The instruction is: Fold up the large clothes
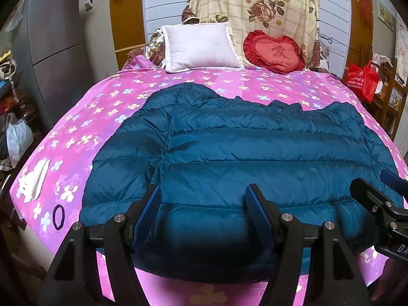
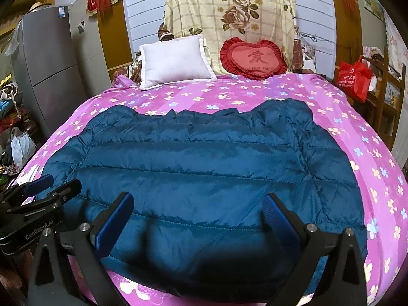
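Your left gripper and right gripper were both spread over one teal puffer jacket, its near hem shadowed.

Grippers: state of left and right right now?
Left gripper: open, holding nothing, above the near hem of the blue puffer jacket.
Right gripper: open, holding nothing, also over the jacket's hem.

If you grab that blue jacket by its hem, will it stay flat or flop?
The jacket will likely flop: it lies limp and wrinkled. Its puffy quilting suggests it is light. Its shiny shell may slip between open fingers.
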A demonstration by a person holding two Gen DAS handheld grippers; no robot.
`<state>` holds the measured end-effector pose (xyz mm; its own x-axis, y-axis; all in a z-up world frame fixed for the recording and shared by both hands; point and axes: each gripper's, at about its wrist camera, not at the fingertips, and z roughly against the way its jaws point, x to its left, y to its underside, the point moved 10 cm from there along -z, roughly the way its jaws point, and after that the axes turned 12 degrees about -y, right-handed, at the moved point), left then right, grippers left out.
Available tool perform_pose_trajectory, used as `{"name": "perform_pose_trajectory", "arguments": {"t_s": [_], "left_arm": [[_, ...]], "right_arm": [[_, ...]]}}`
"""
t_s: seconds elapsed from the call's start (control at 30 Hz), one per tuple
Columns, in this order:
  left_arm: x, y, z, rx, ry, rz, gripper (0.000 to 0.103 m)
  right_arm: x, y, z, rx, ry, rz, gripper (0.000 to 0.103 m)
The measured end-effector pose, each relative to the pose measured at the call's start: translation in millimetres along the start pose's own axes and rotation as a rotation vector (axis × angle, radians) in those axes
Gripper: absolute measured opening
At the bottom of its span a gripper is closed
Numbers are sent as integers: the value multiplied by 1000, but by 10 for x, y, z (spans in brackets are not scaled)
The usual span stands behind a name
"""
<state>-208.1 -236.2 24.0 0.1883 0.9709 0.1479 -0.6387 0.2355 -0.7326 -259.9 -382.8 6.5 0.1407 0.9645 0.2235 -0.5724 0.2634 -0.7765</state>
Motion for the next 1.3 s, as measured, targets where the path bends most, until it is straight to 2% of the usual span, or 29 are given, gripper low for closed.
{"name": "perform_pose_trajectory", "arguments": {"t_s": [1.3], "left_arm": [[-73,33,21,5,7,-4,50]], "right_arm": [[-47,13,17,-3,20,-5,103]]}}
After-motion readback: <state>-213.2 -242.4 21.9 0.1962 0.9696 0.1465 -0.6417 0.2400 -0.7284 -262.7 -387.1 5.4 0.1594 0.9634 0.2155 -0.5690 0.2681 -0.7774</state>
